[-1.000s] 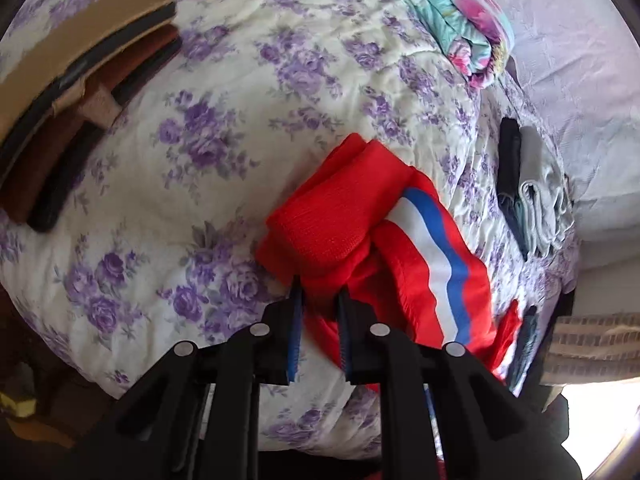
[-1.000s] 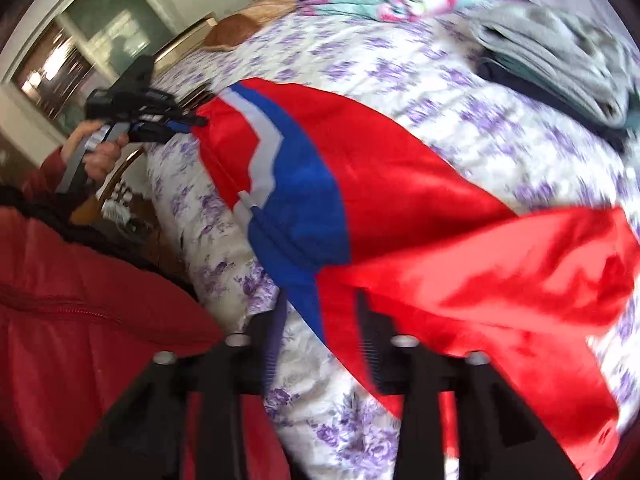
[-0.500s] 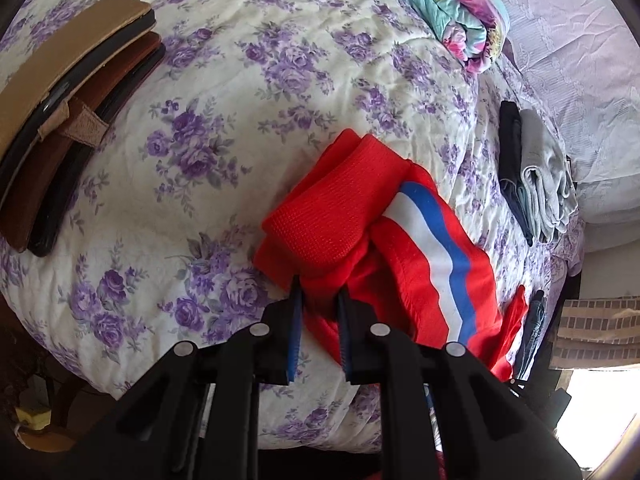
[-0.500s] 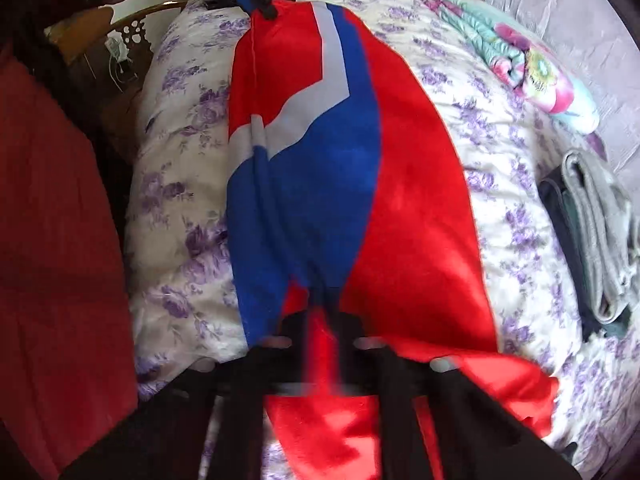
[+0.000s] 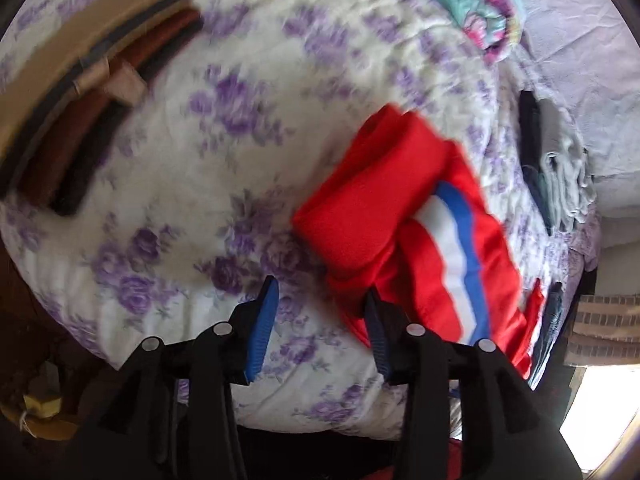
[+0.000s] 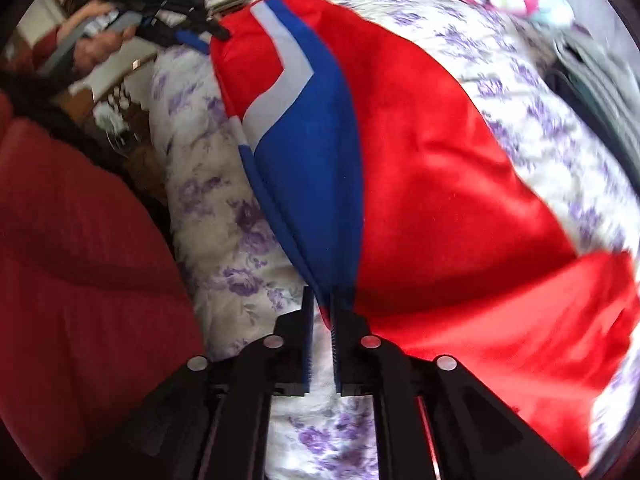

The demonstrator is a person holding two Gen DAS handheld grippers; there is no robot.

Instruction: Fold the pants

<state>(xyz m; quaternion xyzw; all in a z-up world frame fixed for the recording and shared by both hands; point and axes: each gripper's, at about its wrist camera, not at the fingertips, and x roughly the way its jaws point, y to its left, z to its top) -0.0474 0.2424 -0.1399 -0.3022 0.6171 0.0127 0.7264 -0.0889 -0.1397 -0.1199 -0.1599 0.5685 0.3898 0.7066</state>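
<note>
Red pants [image 5: 384, 200] with a white and blue side stripe lie on the floral bedspread [image 5: 208, 152]. Their ribbed red end is doubled over. My left gripper [image 5: 320, 288] is opening; the cloth's near corner lies just ahead of its right finger [image 5: 376, 320] and no pad presses it. The right wrist view shows the pants [image 6: 432, 168] spread across the bed, with the left gripper [image 6: 212, 38] at their far corner in a person's hand. My right gripper [image 6: 322, 304] pinches the blue seam edge in a narrow gap, and its jaws are starting to open.
A stack of tan, brown and black folded things [image 5: 80, 100] lies at the bed's far left. A teal floral blanket [image 5: 484, 12] and folded grey and dark clothes [image 5: 560, 168] lie to the right. The person's red jacket [image 6: 80, 280] fills the left of the right wrist view.
The left jaws have spread and let go of the red cloth. The right gripper has shut on the blue edge, sunk and rolled. The pants now lie flatter.
</note>
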